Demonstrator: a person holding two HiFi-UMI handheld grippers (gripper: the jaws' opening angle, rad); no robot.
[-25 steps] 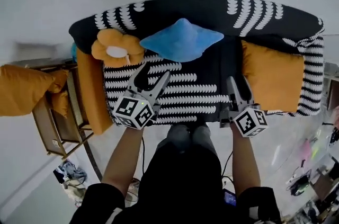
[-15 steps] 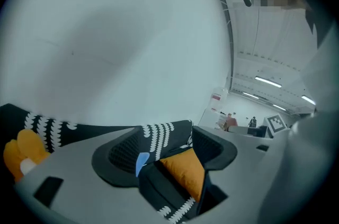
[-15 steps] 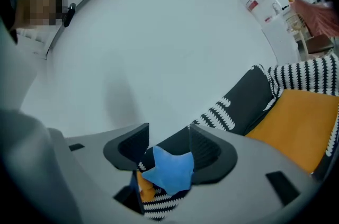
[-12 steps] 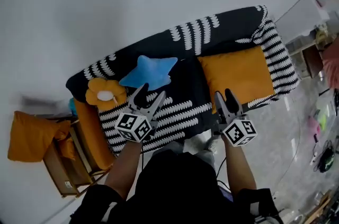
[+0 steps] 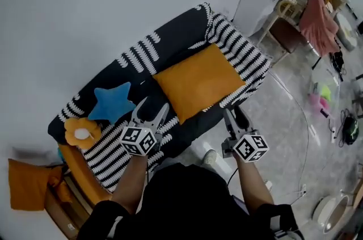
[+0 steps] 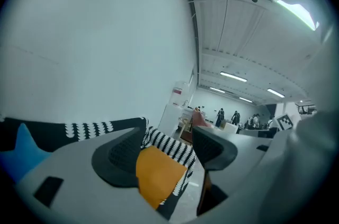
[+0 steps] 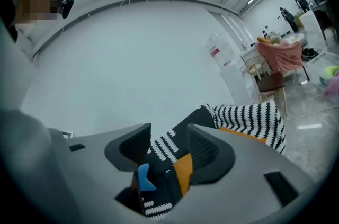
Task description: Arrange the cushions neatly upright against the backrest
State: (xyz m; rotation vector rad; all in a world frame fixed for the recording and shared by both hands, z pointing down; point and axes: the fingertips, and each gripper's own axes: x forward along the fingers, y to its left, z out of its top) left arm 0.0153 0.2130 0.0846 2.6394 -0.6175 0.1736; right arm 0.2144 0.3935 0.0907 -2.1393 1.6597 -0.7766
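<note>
Three cushions sit on the black sofa with white scalloped stripes (image 5: 170,46): a large square orange fabric cushion (image 5: 198,83) flat on the seat beside the striped armrest, a blue star-shaped plush cushion (image 5: 113,101) and an orange flower-shaped plush cushion (image 5: 79,132) towards the other end. The left tool (image 5: 151,106) hangs released and empty; the right tool (image 5: 232,114), jaws just closing, grasps nothing. Soft and light, the square cushion probably lifts best by a pinched corner.
</note>
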